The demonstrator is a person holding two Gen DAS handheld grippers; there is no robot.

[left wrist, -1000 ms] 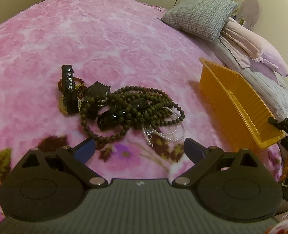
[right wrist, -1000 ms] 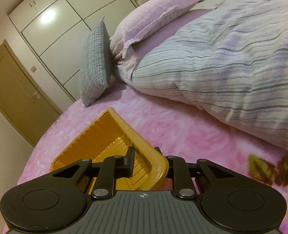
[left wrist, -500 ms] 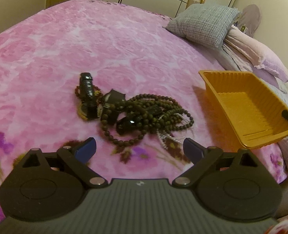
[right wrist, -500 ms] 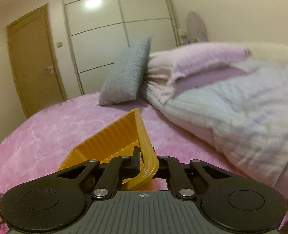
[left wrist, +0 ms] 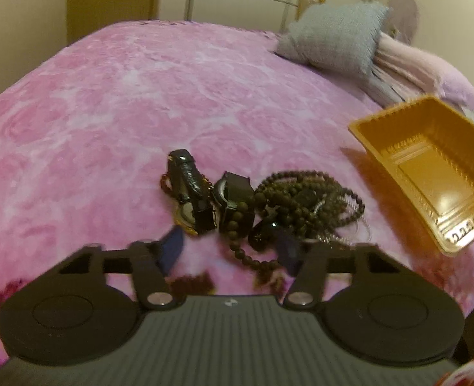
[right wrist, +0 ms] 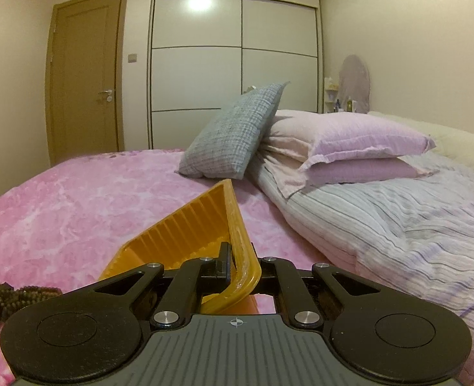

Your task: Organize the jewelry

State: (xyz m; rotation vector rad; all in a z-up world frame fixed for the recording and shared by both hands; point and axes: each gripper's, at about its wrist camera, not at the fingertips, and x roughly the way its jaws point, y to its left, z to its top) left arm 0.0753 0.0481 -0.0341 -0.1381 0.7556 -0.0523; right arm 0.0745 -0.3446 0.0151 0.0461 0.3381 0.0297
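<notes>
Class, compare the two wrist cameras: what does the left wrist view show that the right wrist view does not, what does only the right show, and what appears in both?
Only the left wrist view shows the tray's bare inside and the watches in the jewelry pile, between the open left gripper.

Only the right wrist view shows the right gripper shut on the tray's rim, plus the door and striped quilt.

Both show the orange tray, dark beads, pink blanket and grey pillow.

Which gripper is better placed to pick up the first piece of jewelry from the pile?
Left. The left gripper is open right at the jewelry pile, while the right gripper is shut on the orange tray.
</notes>
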